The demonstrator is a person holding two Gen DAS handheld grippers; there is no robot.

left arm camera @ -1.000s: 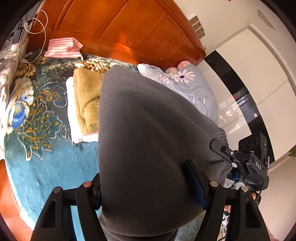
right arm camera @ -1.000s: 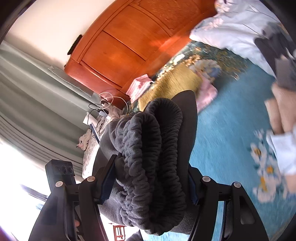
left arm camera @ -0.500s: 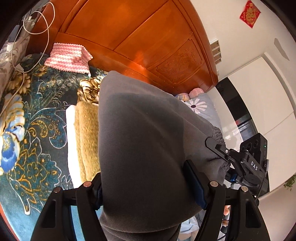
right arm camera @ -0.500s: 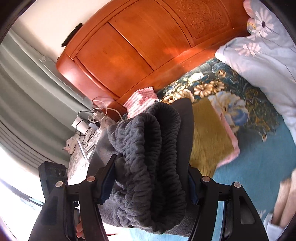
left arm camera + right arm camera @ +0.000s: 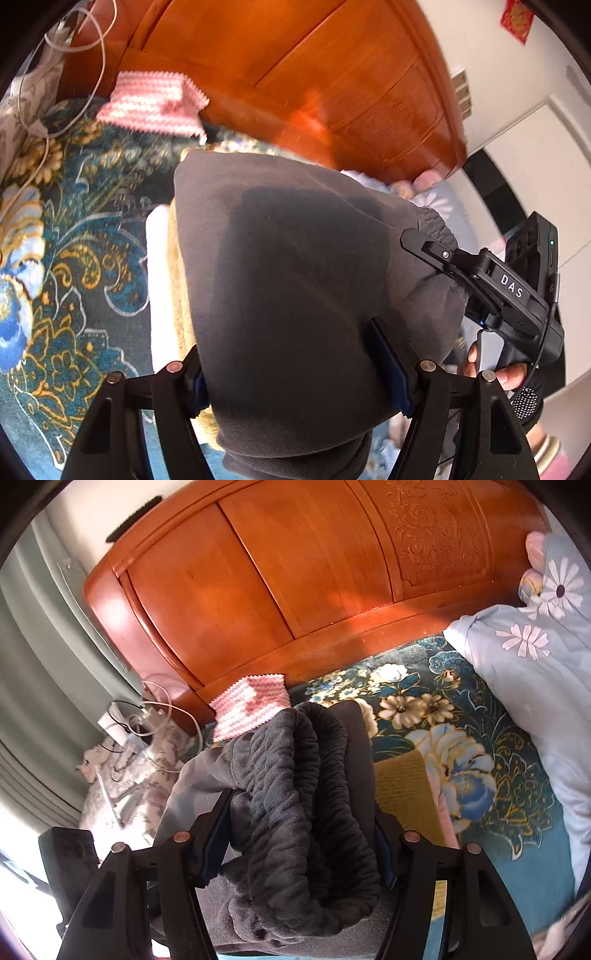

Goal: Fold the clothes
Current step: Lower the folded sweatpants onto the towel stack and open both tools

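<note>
You hold the folded grey trousers [image 5: 295,280] in the air over the bed [image 5: 74,280], above the folded pile [image 5: 402,790] — left gripper [image 5: 295,373] and right gripper [image 5: 299,845] both clamped on them. Next, I'd judge, lower them squarely onto the pile.

Orange wooden headboard [image 5: 295,590], floral teal bedspread [image 5: 74,277], grey-green curtain [image 5: 33,701], possibly sunlit.

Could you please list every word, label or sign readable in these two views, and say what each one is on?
"DAS": white letters on the black body of the right gripper, seen from the left wrist view.
Red wall decoration: gold markings, too blurred to read.
Right wrist view: no readable text.
</note>
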